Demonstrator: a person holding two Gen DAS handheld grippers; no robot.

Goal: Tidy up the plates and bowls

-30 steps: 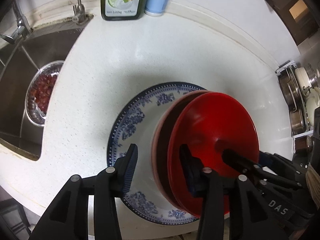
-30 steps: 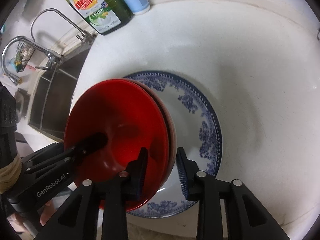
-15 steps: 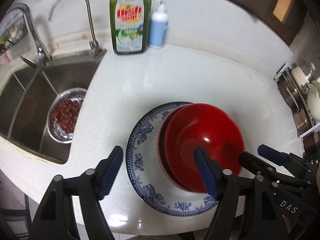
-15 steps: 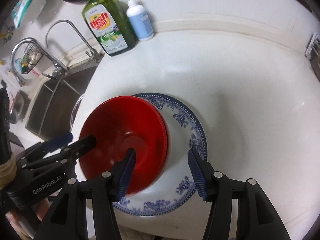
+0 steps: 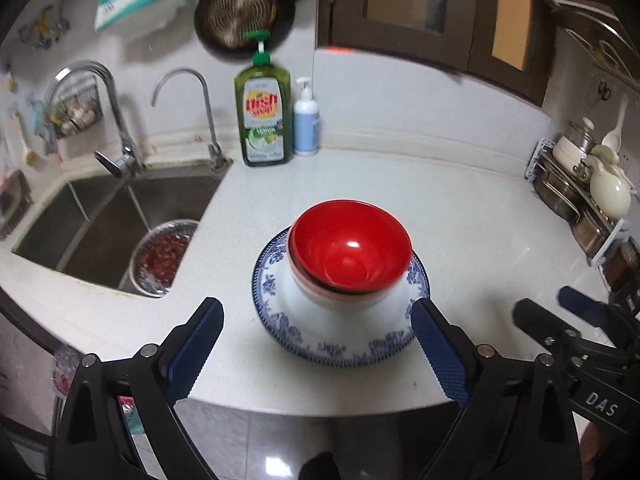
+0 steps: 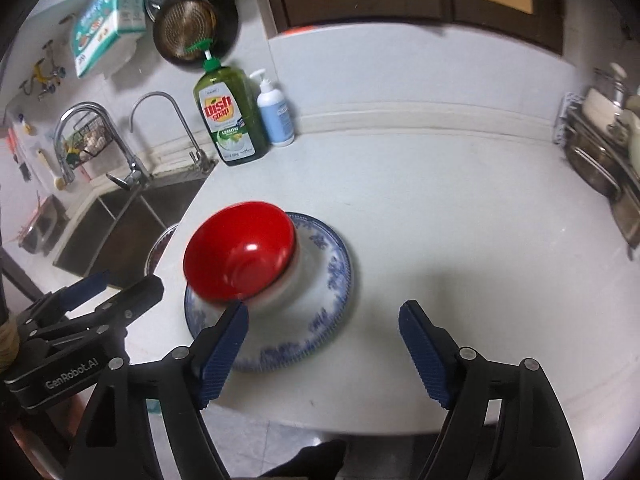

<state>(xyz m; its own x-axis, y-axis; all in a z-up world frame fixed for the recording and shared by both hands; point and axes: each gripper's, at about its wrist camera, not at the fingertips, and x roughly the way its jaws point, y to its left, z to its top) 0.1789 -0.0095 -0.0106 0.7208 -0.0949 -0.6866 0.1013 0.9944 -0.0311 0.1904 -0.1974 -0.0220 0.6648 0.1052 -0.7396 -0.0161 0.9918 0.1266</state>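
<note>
A red bowl (image 5: 350,254) sits nested in a second bowl with a pale outside (image 5: 344,306), both on a blue-and-white patterned plate (image 5: 340,350) near the counter's front edge. The stack also shows in the right wrist view: the red bowl (image 6: 240,252) on the plate (image 6: 320,320). My left gripper (image 5: 316,344) is open and empty, pulled back in front of the stack. My right gripper (image 6: 324,344) is open and empty, just right of the stack and above the counter's front edge. Each gripper appears at the edge of the other's view.
A sink (image 5: 104,216) with a metal bowl of red fruit (image 5: 162,256) lies left. A green dish soap bottle (image 5: 262,114) and a blue pump bottle (image 5: 306,122) stand at the back wall. A rack of pots (image 5: 588,192) lines the right side.
Both grippers opened wide, let go of the bowls and drew back and up from the stack. The bowls now rest on the plate.
</note>
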